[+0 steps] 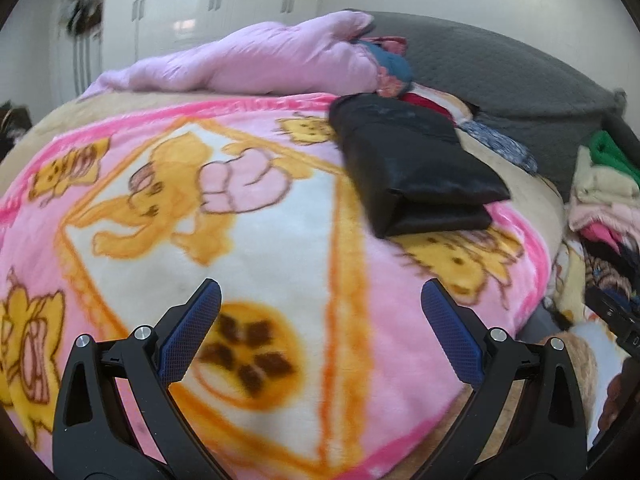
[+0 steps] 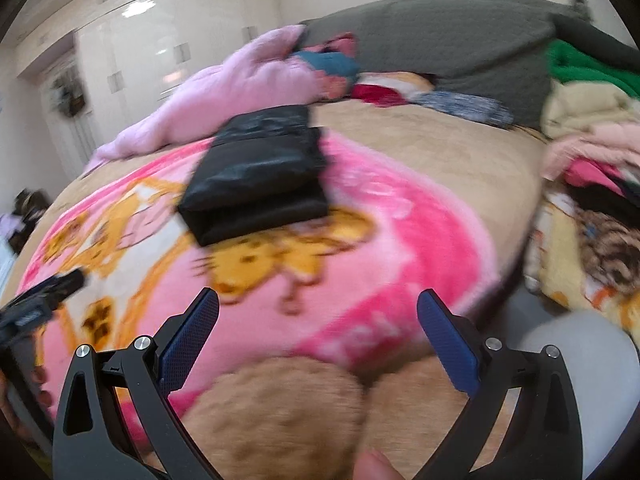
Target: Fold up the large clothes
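Note:
A black garment (image 1: 412,168) (image 2: 260,176), folded into a thick rectangle, lies on the pink cartoon blanket (image 1: 280,240) (image 2: 380,216) covering the bed. My left gripper (image 1: 320,292) hovers open over the blanket, in front of and left of the black bundle, holding nothing. My right gripper (image 2: 318,300) is open too, above the blanket's near pink edge, with the bundle ahead and to the left. The left gripper's tip (image 2: 44,296) shows at the left edge of the right wrist view. The right gripper's body (image 1: 612,312) shows at the right edge of the left wrist view.
A pink quilted jacket (image 1: 256,60) (image 2: 224,96) lies at the far side of the bed. A grey headboard cushion (image 1: 508,72) (image 2: 452,36) stands behind. A heap of mixed clothes (image 1: 604,196) (image 2: 588,148) piles up on the right. White wardrobes (image 1: 208,4) line the far wall.

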Demonstrator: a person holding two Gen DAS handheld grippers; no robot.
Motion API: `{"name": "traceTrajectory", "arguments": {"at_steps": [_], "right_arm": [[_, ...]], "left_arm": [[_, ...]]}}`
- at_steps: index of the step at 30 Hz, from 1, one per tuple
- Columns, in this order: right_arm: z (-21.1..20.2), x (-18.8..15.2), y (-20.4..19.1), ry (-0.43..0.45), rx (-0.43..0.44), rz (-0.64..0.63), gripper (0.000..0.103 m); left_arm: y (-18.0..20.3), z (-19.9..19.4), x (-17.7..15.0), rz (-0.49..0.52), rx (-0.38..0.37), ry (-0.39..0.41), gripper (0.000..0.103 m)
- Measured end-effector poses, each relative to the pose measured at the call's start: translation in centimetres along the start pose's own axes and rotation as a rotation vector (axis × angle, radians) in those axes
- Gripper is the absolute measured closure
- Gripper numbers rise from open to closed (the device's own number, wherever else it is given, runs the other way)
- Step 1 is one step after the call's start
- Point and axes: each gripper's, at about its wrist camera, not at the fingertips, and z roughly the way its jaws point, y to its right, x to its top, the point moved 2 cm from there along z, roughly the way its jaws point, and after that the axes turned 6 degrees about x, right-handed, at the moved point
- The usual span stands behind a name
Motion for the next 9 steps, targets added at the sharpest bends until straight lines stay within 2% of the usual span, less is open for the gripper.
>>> {"name": "traceTrajectory", "arguments": {"at_steps": [3, 5, 6, 7, 9], "right_arm": [[-0.8, -0.7, 5.8, 0.024, -0.155, 0.108, 0.004], [-1.5, -2.0, 11.9, 0.019, -0.332, 0.219, 0.004], [-1.9, -2.9, 14.7, 0.013, -0.411, 0.277, 0.004], [-2.4, -3.8, 17.7, 0.01, -0.488, 0.342, 0.004], [-3.9, -6.5, 25.0, -0.017, -0.683, 0.497, 0.004]], "left_arm": [[-5.0, 1.0, 1.1, -0.079, 0.07, -0.019, 0.009], [-10.9, 1.7, 2.2, -0.161, 0.153, -0.022, 0.009], [-15.4, 2.1, 2.9, -0.202, 0.232, -0.019, 0.009], [-18.2, 2.3, 3.4, -0.224, 0.296, -0.019, 0.009], [-26.2, 3.4, 4.6, -0.253, 0.472, -0.035, 0.009]]}}
